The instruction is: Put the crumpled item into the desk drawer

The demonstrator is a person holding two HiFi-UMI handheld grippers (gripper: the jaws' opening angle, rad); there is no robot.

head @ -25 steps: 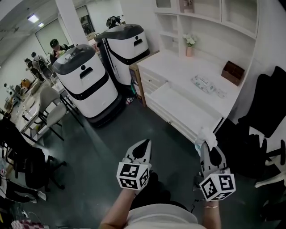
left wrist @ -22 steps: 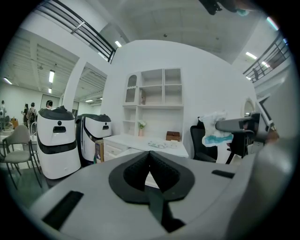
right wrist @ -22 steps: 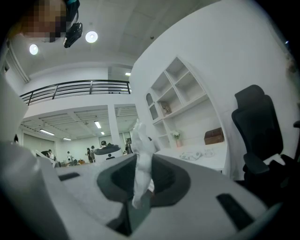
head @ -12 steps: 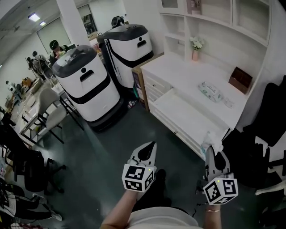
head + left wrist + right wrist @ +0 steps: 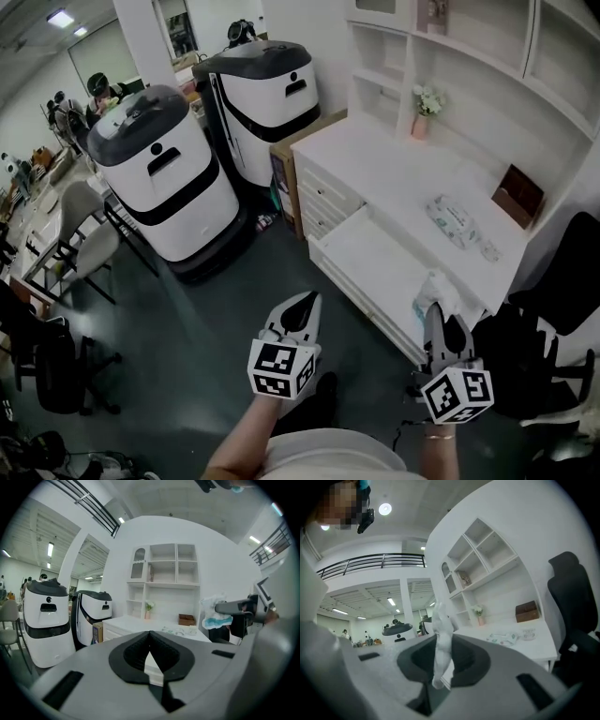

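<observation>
In the head view we look down at our two grippers. Our right gripper is squeezed on a crumpled white tissue with a bit of blue. The tissue sticks up past the tips. It is near the front corner of the pulled-out white desk drawer, but we cannot tell if it is over the drawer yet. Our left gripper hangs over the dark floor, apart from the desk. We think it waits there because one gripper is enough for this job.

In the left gripper view the two black jaws touch at the tips and nothing is between them. Off to the side we see the right gripper holding the tissue up high.

In the right gripper view the tissue stands up, pinched tight between the black jaws. We think the tight pinch keeps such a light thing from slipping out. The white desk top lies beyond it. Next we likely need to bring the tissue over the drawer and let go.
</observation>
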